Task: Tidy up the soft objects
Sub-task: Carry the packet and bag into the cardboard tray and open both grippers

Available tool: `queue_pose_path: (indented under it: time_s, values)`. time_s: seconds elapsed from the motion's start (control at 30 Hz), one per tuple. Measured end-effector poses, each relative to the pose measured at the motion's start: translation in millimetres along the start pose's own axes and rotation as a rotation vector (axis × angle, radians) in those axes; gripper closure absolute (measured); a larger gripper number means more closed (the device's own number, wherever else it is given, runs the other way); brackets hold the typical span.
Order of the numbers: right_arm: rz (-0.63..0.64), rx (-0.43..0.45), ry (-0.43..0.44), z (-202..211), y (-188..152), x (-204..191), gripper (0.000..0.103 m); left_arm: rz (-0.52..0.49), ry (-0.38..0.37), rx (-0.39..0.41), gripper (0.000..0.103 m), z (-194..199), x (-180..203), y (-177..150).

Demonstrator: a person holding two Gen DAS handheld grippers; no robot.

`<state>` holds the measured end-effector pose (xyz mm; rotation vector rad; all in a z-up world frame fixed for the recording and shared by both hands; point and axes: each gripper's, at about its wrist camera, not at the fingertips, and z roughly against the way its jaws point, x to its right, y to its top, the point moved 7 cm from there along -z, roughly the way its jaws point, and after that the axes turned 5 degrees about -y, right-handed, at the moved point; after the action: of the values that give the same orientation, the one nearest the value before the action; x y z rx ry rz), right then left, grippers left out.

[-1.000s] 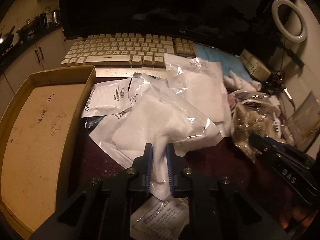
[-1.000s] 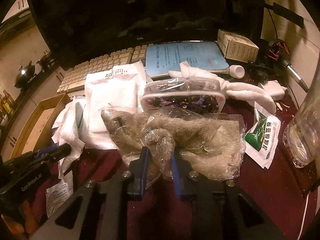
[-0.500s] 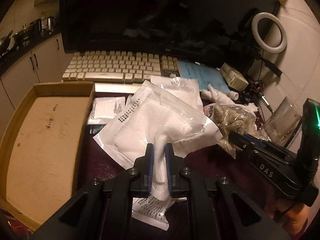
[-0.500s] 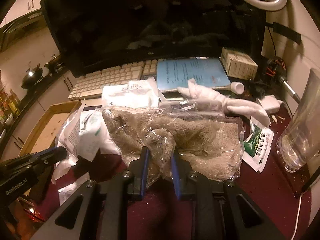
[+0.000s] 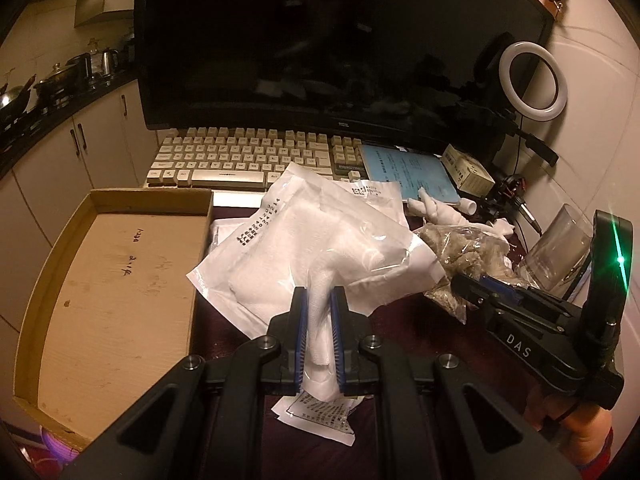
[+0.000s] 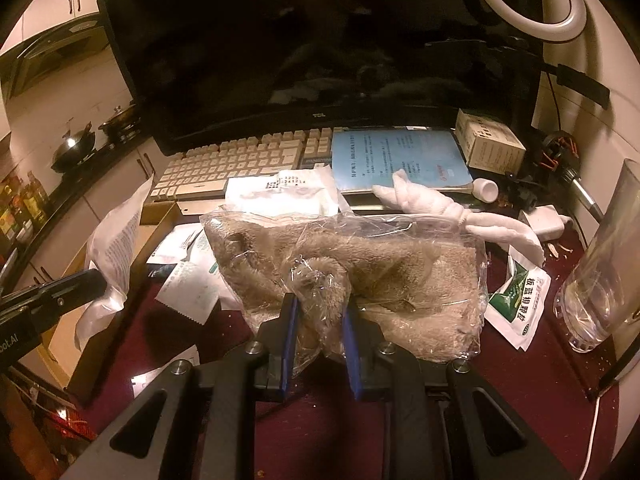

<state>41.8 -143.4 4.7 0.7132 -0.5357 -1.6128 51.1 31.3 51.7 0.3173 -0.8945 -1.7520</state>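
Left gripper (image 5: 319, 300) level, pointing forward over the dark red tabletop (image 5: 408, 332), jaws nearly closed and pinching a fold of the white towel bag (image 5: 320, 252). Bag lifted, hanging beside the cardboard tray (image 5: 112, 280), clear of the tray floor. Right gripper (image 6: 318, 308) level too, to the right of the left one, jaws narrowly apart and clamped on a bunched fold of the grey plush bag (image 6: 380, 268), held up above the tabletop.

Black monitor (image 6: 320, 40) at the back, glossy, dark screen. Cardboard tray: shallow, rectangular, plain brown board, scribbles on the floor. Cream keyboard (image 5: 248, 156) under the monitor, blocky keycaps. White towel bag: crinkly clear-and-white plastic sleeve, soft folded white cloth inside, black printed codes on one corner. Grey plush bag: thin wrinkled clear film around fuzzy grey-brown fabric. Blue booklet (image 6: 400, 160) flat, matte, lying partly over the keyboard's right end. Knotted white cloth (image 6: 440, 208) soft, twisted, just beyond the plush bag. Ring light (image 5: 534, 80) round, white, on a stand at right. Green-and-white sachet (image 6: 520, 300) flat, glossy, beside the plush bag. Clear glass (image 6: 600, 280) at far right.
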Motion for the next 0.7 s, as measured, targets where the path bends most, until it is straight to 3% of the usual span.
queue_pose_path:
  time_s: [0.7]
  values:
    - [0.050,0.023,0.037,9.1,8.1,-26.6,0.080,0.015,0.064,0.065,0.092,38.7,-30.8,7.3]
